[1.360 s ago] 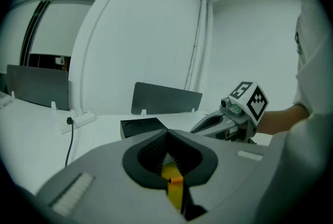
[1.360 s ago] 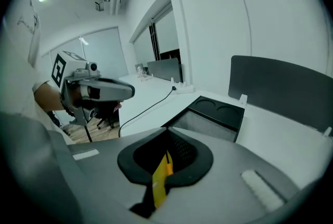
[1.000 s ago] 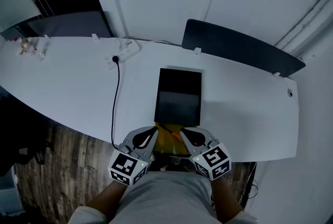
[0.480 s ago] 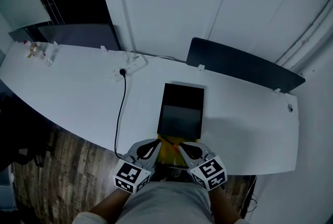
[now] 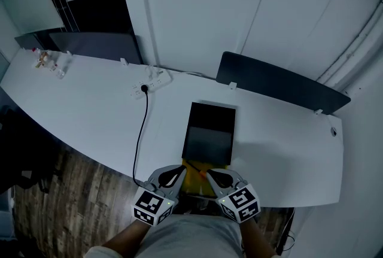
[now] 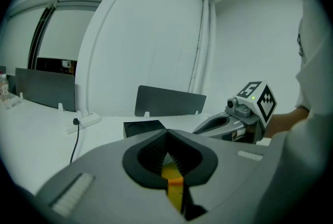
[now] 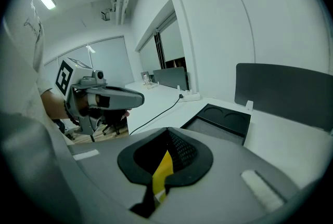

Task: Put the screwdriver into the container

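At the near bench [image 5: 90, 101] edge, left gripper [image 5: 181, 169] and right gripper [image 5: 209, 171] hold fingers pressed together, empty; the screwdriver [image 5: 202, 173] (orange-handled, on something yellow [image 5: 192, 180]) lies between them, just short of the container [image 5: 209, 134].

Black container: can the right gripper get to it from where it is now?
Probably yes. The black container lies on the table just ahead of the right gripper, open on top. Only a yellow item lies by its near edge, and nothing stands in the path. The jaws are shut.
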Demonstrator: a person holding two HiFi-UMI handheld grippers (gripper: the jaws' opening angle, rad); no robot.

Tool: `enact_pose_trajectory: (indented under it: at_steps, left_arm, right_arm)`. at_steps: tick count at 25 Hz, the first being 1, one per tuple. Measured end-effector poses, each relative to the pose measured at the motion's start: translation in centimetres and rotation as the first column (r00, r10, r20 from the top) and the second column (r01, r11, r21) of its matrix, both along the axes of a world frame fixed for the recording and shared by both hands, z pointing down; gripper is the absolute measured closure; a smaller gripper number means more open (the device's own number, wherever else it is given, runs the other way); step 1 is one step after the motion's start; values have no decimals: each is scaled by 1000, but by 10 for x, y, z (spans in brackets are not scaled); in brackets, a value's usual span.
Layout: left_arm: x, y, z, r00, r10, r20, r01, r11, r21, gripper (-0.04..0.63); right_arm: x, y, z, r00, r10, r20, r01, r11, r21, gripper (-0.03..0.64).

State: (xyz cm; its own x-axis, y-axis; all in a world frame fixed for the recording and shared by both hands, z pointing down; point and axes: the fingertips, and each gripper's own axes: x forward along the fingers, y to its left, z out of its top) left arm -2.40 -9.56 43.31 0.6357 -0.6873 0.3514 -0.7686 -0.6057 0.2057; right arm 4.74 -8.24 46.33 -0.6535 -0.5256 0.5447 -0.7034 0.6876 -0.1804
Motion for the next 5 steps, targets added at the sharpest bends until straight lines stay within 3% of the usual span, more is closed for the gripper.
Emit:
enact_pose_trajectory:
  at_steps: [5]
  left_arm:
    - [1, 2, -2, 1000, 3, 1, -3, 1000, 1, 595]
  right_arm:
    - [1, 0, -1, 1000, 0, -6, 0, 1000, 5, 603]
